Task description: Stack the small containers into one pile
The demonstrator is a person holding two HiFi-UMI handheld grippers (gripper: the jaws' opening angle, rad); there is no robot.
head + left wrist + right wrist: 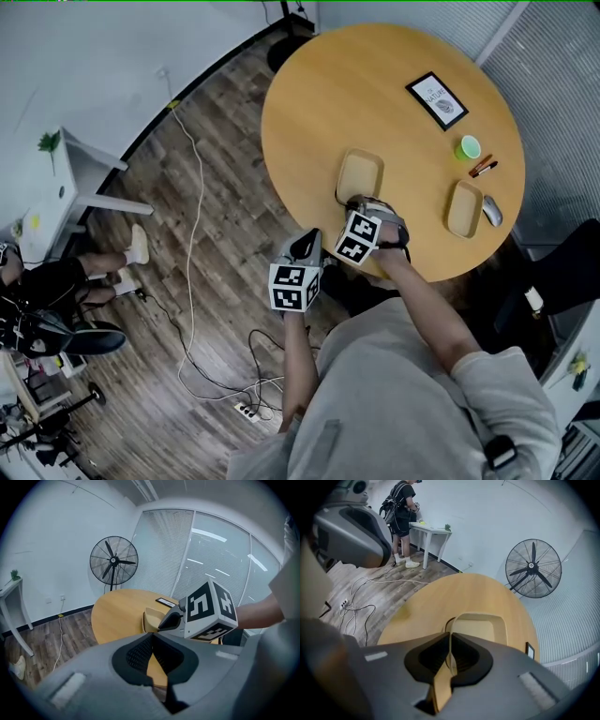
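Observation:
Two small beige containers lie on the round wooden table (328, 84): one near the front edge (359, 173), the other further right (464, 208). My right gripper (352, 201) is at the near rim of the first container. In the right gripper view its jaws (450, 656) are shut on that thin rim, and the container (480, 627) extends away over the table. My left gripper (307, 244) hangs just off the table's front edge, left of the right one. Its jaws (152, 649) are shut with nothing between them, and the same container (152, 619) shows beyond them.
A framed picture (437, 100), a green cup (469, 147), a red pen (483, 168) and a computer mouse (492, 211) lie on the table's right side. A cable (192, 234) runs over the wooden floor. A standing fan (533, 569) is behind the table. A person (56, 281) is at the far left.

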